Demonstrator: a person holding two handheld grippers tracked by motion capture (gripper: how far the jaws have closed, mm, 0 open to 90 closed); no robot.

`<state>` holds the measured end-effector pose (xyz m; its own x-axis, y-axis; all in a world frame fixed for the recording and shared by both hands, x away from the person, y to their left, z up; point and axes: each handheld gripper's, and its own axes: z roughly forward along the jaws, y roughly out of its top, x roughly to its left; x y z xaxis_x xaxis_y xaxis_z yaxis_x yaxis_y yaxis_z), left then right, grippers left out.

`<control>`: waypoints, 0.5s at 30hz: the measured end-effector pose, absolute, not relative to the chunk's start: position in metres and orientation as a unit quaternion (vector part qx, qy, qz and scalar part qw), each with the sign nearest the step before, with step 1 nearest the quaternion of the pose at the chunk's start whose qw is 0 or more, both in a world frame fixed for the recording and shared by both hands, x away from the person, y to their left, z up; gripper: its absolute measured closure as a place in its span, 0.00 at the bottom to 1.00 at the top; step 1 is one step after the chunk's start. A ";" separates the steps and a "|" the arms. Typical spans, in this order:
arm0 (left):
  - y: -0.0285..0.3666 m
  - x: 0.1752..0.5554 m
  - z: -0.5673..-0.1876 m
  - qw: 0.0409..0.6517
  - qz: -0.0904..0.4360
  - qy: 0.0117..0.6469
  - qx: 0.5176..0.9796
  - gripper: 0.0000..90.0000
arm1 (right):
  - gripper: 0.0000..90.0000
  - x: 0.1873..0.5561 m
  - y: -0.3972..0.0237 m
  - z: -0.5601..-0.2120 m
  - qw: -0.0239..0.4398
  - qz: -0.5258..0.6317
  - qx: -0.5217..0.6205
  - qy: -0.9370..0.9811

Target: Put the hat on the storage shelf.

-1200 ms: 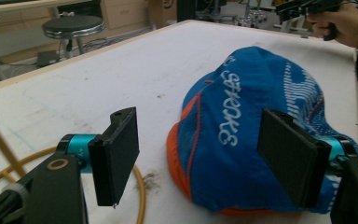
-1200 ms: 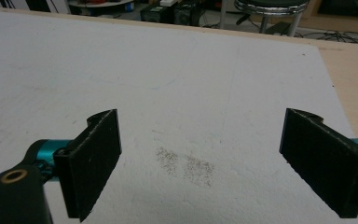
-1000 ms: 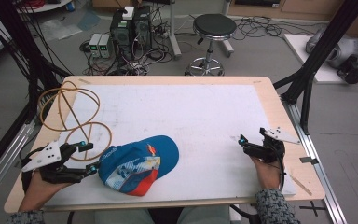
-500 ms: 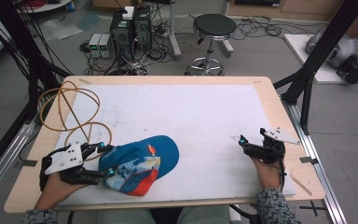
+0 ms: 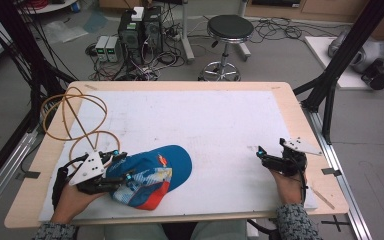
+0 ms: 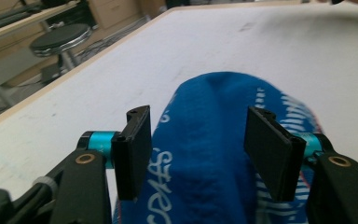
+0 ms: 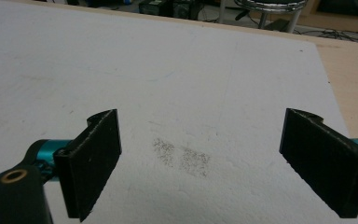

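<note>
White foam-covered surface point(image 5: 220, 125), lower left: close left tongs point(image 6: 196, 154), half-open and just closing around blue fabric cap point(image 6: 214, 140), squarely on crown; right tongs point(image 7: 200, 163) wide open, empty.

Coiled tan cable point(image 5: 72, 117) on white table mat point(image 5: 200, 120); black stool point(image 5: 228, 30) beyond.

White lettering there on the blue cap point(image 6: 205, 154), upside down and partly cut off — possibly "SVVS", hard to read.
</note>
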<state>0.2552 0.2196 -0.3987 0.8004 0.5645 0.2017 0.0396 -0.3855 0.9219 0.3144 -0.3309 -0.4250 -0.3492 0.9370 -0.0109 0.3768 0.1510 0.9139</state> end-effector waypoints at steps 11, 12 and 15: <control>0.215 0.256 -0.398 0.509 0.241 0.193 0.803 0.63 | 0.13 0.314 -0.332 -0.425 0.314 0.445 0.478 0.689; 0.215 0.256 -0.399 0.505 0.241 0.196 0.805 0.66 | 0.13 0.314 -0.332 -0.425 0.313 0.444 0.479 0.689; 0.212 0.256 -0.399 0.503 0.239 0.204 0.805 0.73 | 0.13 0.313 -0.332 -0.425 0.313 0.443 0.481 0.689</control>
<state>0.2562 0.2125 -0.3986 0.8026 0.5691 0.1788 0.0889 -0.4104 0.9076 0.3134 -0.3317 -0.4251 -0.3424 0.9396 -0.0048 0.3849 0.1449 0.9115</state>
